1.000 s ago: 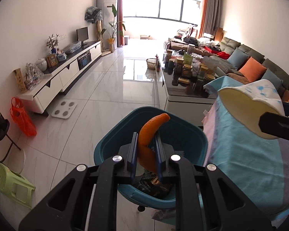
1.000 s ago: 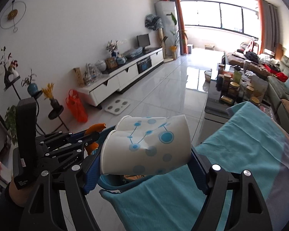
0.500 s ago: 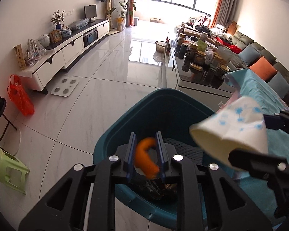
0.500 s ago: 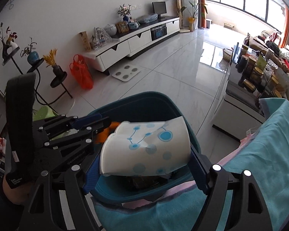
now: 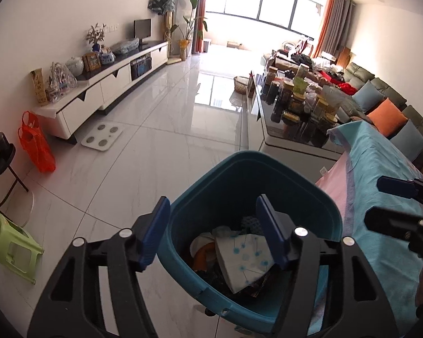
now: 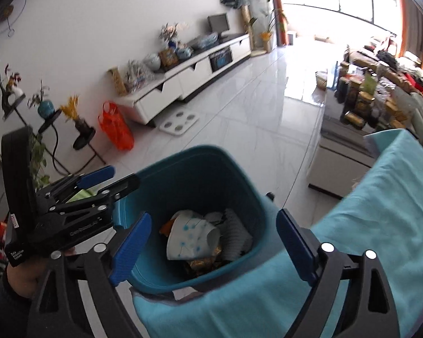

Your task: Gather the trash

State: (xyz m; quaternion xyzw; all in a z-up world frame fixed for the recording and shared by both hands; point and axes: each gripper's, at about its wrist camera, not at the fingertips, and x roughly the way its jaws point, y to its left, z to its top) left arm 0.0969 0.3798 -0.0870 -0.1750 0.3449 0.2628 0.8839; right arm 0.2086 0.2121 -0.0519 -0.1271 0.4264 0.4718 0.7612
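Now paper cup [image 6: 193,238] below right gripper [image 6: 213,243]

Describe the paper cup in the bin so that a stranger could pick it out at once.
Find the teal bin standing on the floor against the table draped in turquoise cloth. Look down inside at the heap of rubbish. The paper cup lies on its side on top, crumpled, the only white piece printed with blue dots joined by thin lines, beside an orange peel and dark wrappers.

Orange peel [image 5: 201,256] mostly hidden under paper cup [image 5: 244,259], bin [image 5: 211,295] near rim cut off by frame edge
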